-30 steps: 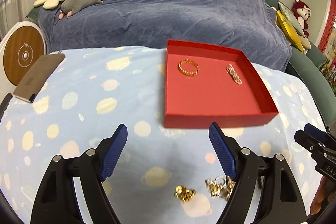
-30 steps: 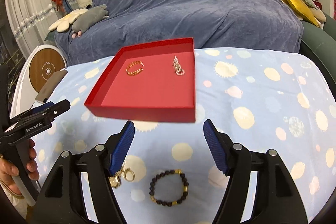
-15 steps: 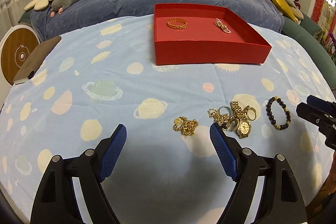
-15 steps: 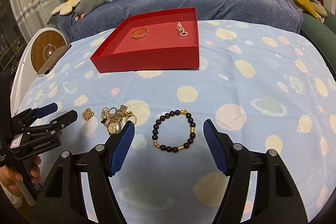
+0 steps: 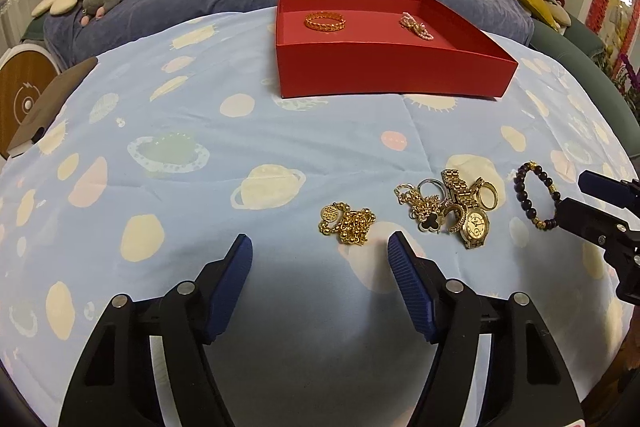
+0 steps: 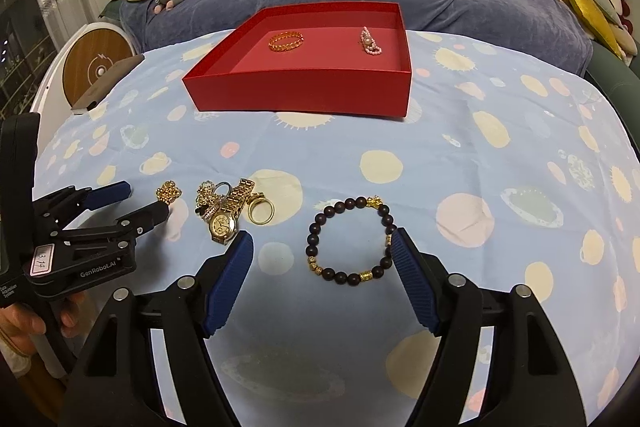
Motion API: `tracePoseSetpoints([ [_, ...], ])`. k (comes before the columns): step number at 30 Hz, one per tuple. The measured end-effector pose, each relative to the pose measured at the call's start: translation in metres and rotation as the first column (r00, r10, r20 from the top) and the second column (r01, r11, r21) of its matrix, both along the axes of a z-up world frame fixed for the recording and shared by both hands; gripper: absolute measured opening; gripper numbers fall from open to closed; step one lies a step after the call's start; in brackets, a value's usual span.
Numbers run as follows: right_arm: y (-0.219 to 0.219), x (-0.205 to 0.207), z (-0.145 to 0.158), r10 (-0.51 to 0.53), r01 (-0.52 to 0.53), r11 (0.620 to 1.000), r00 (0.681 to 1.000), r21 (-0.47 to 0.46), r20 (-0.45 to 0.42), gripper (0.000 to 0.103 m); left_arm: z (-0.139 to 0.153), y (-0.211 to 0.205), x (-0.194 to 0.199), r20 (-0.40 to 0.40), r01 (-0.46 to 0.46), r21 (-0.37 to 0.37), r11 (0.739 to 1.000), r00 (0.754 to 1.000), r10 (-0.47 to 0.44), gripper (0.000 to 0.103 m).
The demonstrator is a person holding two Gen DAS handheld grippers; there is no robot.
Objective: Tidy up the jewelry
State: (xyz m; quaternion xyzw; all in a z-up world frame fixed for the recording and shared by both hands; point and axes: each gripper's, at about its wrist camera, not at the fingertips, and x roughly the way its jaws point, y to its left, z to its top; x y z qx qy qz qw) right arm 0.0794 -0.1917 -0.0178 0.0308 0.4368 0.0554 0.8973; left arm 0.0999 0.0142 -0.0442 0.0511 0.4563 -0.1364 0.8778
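Jewelry in loose pieces, lying on blue planet-print cloth [image 5: 192, 115] ahead of both grippers, none yet grasped. Left gripper [image 5: 320, 255] spread wide, nothing between the fingers; crumpled gold chain with round coin pendant [image 5: 347, 223] just beyond the fingertips, nearer the right finger. Tangled cluster of gold watch, rings and clover-charm chain [image 5: 452, 211] further right of that finger, pieces touching and overlapping. Right gripper [image 6: 322, 253] likewise spread and empty, dark wooden bead bracelet with gold spacers [image 6: 351, 240] lying between the fingertips, its right edge touching or nearly touching the right finger. Risks noted: closing on the bracelet from this pose likely to pinch only one side of the loop, letting it swing or slip on lifting; soft cloth liable to be pinched together with thin chain; any pull on the cluster likely to drag neighbouring pieces along, being interlocked. Shallow square red cardboard tray [image 6: 304, 95] well beyond both sets of fingertips, holding a gold braided bangle [image 6: 285, 41] toward the left rear and a small pink pearl piece [image 6: 370, 43] toward the right rear, apart from each other; rest of the floor bare. Judged early in the task: most pieces outside the tray.
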Motion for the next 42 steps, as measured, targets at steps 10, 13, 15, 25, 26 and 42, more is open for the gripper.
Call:
tracePoseSetpoints([
  [10, 0.011, 0.005, 0.002, 0.027, -0.026, 0.998, 1.0, 0.061, -0.009, 0.069, -0.003, -0.014, 0.005, 0.029, 0.031, 0.024, 0.999, 0.999, -0.032, 0.034],
  [13, 0.023, 0.007, 0.003, 0.057, -0.057, 0.996, 0.998, 0.07, -0.011, 0.066, -0.001, -0.014, 0.007, 0.018, 0.039, 0.0, 0.999, 0.999, -0.039, 0.018],
  [15, 0.034, 0.01, 0.003, 0.092, -0.091, 0.994, 0.996, 0.064, -0.015, 0.058, 0.0, -0.013, 0.008, 0.013, 0.041, -0.012, 0.999, 0.999, -0.04, 0.018],
  [25, 0.084, 0.028, -0.004, 0.215, -0.214, 0.977, 0.976, 0.022, -0.028, 0.036, 0.026, 0.021, 0.009, 0.016, -0.022, -0.109, 0.994, 1.0, 0.024, 0.018],
  [26, 0.087, 0.031, -0.007, 0.221, -0.22, 0.975, 0.975, 0.023, -0.034, 0.034, 0.028, 0.025, 0.009, 0.014, -0.029, -0.12, 0.992, 0.999, 0.031, 0.018],
  [42, 0.105, 0.053, -0.011, 0.252, -0.252, 0.968, 0.967, 0.015, -0.047, 0.022, 0.03, 0.05, 0.002, 0.006, -0.027, -0.155, 0.988, 1.0, 0.028, 0.018],
])
